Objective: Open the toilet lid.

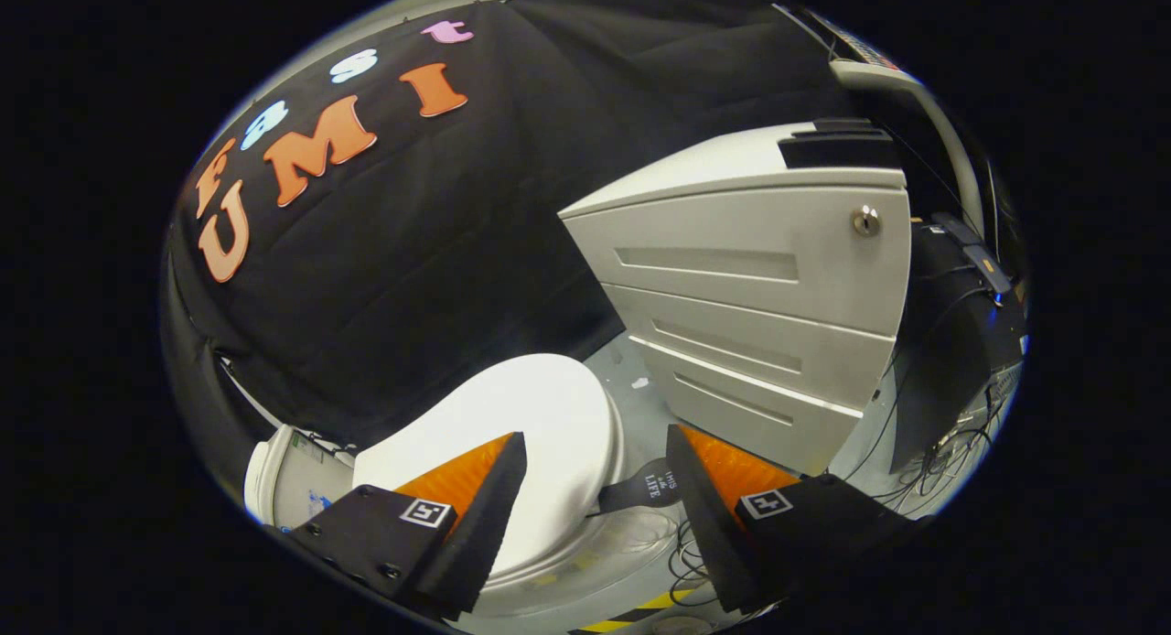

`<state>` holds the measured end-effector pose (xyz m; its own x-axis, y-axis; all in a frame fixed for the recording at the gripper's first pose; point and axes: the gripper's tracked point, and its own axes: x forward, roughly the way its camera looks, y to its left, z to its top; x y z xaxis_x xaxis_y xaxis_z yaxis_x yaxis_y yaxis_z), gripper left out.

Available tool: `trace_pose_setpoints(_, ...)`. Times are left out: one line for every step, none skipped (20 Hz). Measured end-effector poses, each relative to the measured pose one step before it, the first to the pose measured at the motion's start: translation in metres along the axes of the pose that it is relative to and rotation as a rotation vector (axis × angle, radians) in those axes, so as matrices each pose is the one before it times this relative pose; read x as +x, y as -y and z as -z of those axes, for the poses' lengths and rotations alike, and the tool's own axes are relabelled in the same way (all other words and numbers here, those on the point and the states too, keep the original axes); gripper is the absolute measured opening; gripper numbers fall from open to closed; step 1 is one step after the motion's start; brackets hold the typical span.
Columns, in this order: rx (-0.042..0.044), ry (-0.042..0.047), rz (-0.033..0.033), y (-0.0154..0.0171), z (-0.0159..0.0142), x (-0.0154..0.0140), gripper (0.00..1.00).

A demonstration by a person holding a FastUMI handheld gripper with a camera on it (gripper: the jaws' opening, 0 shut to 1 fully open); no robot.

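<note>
Claw (595,489) agape — above shut lid (549,406).

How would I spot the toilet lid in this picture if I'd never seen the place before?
Start at the big grey drawer cabinet standing by the black cloth wall. Below it on the floor sits the toilet, its white lid closed flat, just ahead of the open gripper and partly behind one finger. It is the smooth, rounded white oval, unlike the boxy cabinet.

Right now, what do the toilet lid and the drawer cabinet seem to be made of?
Toilet lid: probably glossy white plastic, smooth and evenly bright. Drawer cabinet: likely painted metal, matte light grey, with pressed panel recesses and a keyed lock. The hand-held gripper hangs open above the lid.
</note>
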<state>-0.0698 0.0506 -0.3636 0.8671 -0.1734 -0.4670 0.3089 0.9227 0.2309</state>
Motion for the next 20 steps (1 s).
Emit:
trace_pose_setpoints(0.03227,-0.00536,0.01182,0.00724,0.00298,0.00512,0.99)
trace_pose_setpoints(0.04193,-0.002,0.01085,0.00387,0.00157,0.00453,0.99)
trace_pose_setpoints(0.04528,-0.00717,0.00729,0.00568,0.00259,0.006,0.99)
trace_pose_setpoints(0.04663,-0.0114,0.00661,0.00634,0.00287,0.00522,0.98)
trace_pose_setpoints(0.04392,-0.00904,0.00744,0.00468,0.00186,0.00534,0.98)
trace_pose_setpoints(0.03969,-0.0084,0.00531,0.00658,0.00258,0.00314,0.98)
trace_pose_setpoints(0.03966,-0.01683,0.00538,0.005,0.00396,0.00243,0.96)
trace_pose_setpoints(0.03557,-0.03358,0.00611,0.00563,0.0081,-0.00162,0.96)
trace_pose_setpoints(0.03058,-0.02878,0.00617,0.00533,0.00658,-0.00072,0.89)
trace_pose_setpoints(0.02708,-0.02501,-0.00716,-0.00008,0.00468,-0.00039,0.81)
trace_pose_setpoints(0.01546,-0.02362,-0.00444,-0.00053,0.00636,0.00265,0.8)
trace_pose_setpoints(0.00085,-0.01988,0.0026,0.00202,0.00625,0.00222,0.73)
trace_pose_setpoints(-0.00022,-0.02225,-0.00206,0.00016,0.00655,0.00167,0.7)
trace_pose_setpoints(0.0028,-0.02773,-0.00741,-0.00149,0.00729,0.00093,0.66)
trace_pose_setpoints(0.01458,-0.00669,-0.00566,-0.00293,0.00241,-0.00098,0.61)
trace_pose_setpoints(0.02155,-0.00519,-0.00324,-0.00167,-0.00219,0.00082,0.56)
trace_pose_setpoints(0.01808,-0.00562,0.00309,0.00156,0.00008,-0.00148,0.51)
trace_pose_setpoints(0.01792,-0.01356,-0.00635,-0.00133,0.00109,-0.00163,0.48)
trace_pose_setpoints(0.02155,0.00681,-0.00353,-0.00136,-0.00079,-0.00085,0.44)
trace_pose_setpoints(0.01325,-0.02094,-0.01559,-0.00317,0.0025,-0.00724,0.38)
